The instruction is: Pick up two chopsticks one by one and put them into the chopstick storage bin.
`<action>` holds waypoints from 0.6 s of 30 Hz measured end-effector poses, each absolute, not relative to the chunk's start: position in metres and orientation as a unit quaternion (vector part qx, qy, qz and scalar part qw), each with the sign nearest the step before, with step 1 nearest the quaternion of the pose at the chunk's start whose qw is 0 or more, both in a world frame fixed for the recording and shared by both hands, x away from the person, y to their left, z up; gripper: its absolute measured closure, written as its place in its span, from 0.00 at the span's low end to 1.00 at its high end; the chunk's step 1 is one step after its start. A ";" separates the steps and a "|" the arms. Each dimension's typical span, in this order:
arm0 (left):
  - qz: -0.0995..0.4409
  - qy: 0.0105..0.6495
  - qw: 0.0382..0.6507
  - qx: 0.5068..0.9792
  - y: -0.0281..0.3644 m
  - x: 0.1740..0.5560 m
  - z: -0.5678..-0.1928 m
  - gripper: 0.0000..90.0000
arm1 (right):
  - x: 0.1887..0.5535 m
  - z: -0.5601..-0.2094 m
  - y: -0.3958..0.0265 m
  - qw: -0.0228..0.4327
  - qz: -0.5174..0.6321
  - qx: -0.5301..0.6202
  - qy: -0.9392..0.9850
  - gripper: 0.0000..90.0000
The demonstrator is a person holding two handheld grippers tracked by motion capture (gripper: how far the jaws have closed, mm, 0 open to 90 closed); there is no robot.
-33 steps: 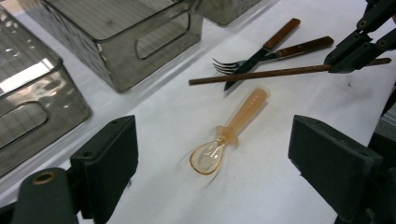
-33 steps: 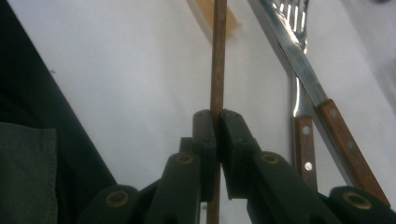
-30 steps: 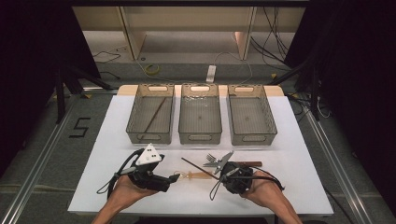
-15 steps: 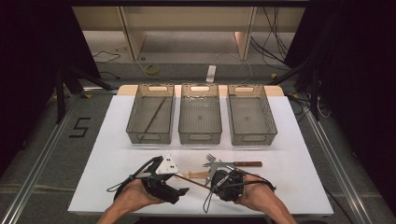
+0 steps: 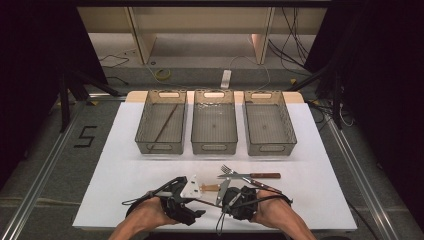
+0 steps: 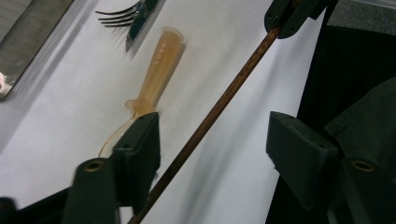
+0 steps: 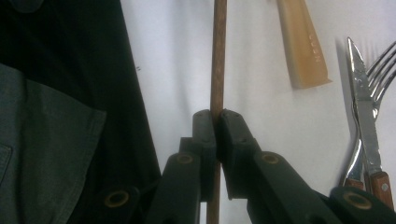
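chopstick (image 7: 218,56): dark brown | spoon (image 6: 154,77): translucent amber | table (image 5: 125,180): white | claws: black

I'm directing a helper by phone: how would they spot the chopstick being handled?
Start at the white table and go to its near edge, below the three mesh bins. The chopstick is the thin dark-brown wooden stick clamped in the right gripper, running past an amber plastic spoon; unlike the fork and knife, it's plain wood.
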State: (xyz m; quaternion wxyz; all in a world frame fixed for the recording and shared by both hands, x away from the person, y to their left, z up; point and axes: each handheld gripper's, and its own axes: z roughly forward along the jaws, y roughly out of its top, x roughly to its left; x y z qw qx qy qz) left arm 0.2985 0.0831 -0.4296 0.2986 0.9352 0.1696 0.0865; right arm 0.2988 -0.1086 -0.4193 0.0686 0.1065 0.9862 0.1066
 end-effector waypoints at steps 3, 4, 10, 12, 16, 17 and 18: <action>0.081 0.161 0.293 0.939 0.081 0.297 -0.431 0.45 | 0.299 -0.419 -0.108 0.068 0.109 0.095 0.987 0.95; 0.082 0.158 0.290 0.940 0.080 0.297 -0.431 0.47 | 0.298 -0.419 -0.107 0.068 0.109 0.097 0.987 0.95; 0.087 0.141 0.279 0.946 0.077 0.294 -0.434 0.56 | 0.294 -0.419 -0.105 0.063 0.105 0.081 0.989 0.95; 0.084 0.139 0.280 0.946 0.075 0.292 -0.435 0.58 | 0.293 -0.420 -0.104 0.062 0.107 0.079 0.989 0.95; 0.081 0.128 0.270 0.951 0.075 0.292 -0.437 0.64 | 0.293 -0.420 -0.104 0.058 0.105 0.074 0.990 0.95; 0.083 0.129 0.269 0.951 0.075 0.292 -0.438 0.64 | 0.293 -0.420 -0.104 0.060 0.104 0.072 0.990 0.95; 0.083 0.129 0.266 0.951 0.075 0.292 -0.438 0.66 | 0.293 -0.420 -0.104 0.061 0.105 0.070 0.990 0.95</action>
